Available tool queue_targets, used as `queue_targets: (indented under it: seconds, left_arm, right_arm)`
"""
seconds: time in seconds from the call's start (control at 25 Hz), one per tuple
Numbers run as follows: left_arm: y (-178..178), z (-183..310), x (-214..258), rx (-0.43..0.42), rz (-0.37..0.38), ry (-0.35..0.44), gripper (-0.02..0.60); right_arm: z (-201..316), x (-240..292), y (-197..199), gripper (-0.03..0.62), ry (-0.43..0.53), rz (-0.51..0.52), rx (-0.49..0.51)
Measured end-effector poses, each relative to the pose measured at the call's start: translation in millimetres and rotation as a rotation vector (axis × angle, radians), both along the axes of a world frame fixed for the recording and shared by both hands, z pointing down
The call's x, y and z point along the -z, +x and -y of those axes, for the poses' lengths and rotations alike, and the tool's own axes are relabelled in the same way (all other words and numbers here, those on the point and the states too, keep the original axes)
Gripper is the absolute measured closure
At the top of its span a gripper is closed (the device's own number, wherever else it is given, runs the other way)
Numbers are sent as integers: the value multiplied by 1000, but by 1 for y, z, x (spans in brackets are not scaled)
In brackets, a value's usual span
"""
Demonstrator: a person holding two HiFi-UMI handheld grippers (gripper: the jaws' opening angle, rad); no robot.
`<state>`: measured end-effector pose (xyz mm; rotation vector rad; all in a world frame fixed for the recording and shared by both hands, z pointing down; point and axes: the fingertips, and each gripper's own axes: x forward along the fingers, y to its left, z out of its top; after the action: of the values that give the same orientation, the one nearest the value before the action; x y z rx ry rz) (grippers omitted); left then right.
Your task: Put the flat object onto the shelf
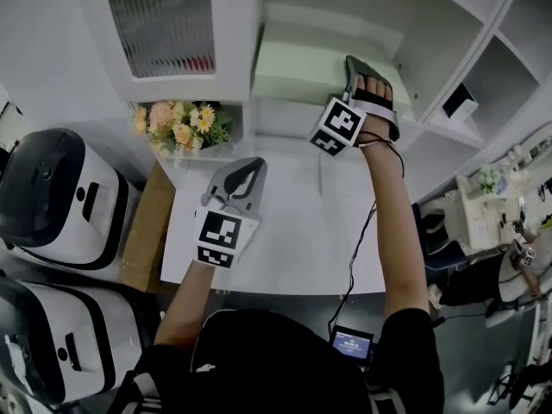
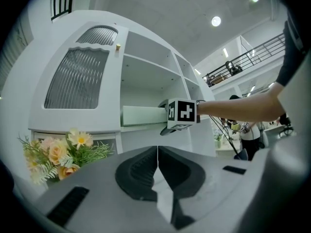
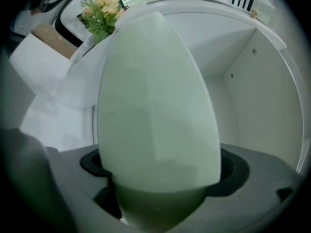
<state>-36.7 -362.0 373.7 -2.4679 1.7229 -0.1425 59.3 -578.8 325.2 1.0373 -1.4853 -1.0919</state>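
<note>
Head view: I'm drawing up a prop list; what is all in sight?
table: one, white, before the person
shelf unit: one, white, behind the table
flat object: one, pale green, lying in the shelf unit
flowers: one bunch, yellow and peach, left of the flat object
cardboard box: one, brown, left of the table
machines: two, white and black, far left
small screen: one, blue-lit, at the person's waist
left claw: one, grey, shut and empty, over the table
right claw: one, grey, open around the flat object

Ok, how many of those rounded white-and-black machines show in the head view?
2. The upper machine stands left of the table, beside the brown box; the lower machine sits at the picture's lower left corner. The frame edge could hide more.
</note>
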Motion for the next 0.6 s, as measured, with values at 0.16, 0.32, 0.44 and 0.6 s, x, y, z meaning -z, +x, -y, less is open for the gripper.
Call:
queue_targets:
  seconds: [0.16,0.32,0.44,0.6]
  left_arm:
    - [-2,-2,1,4,1,-1,575]
    - [-8,-4,1,11,0,-1,575]
    - [-10,-6,1,14,-1,-1,575]
    - [-10,-9,2,11,2,-3,574]
  right_arm:
    - [2,0,0,91,8,-9,0]
    - [4,0,-1,89,20,-15,-3]
    - [5,0,0,88,26,-19,-4]
    - [5,0,0,89,36,-27,-6]
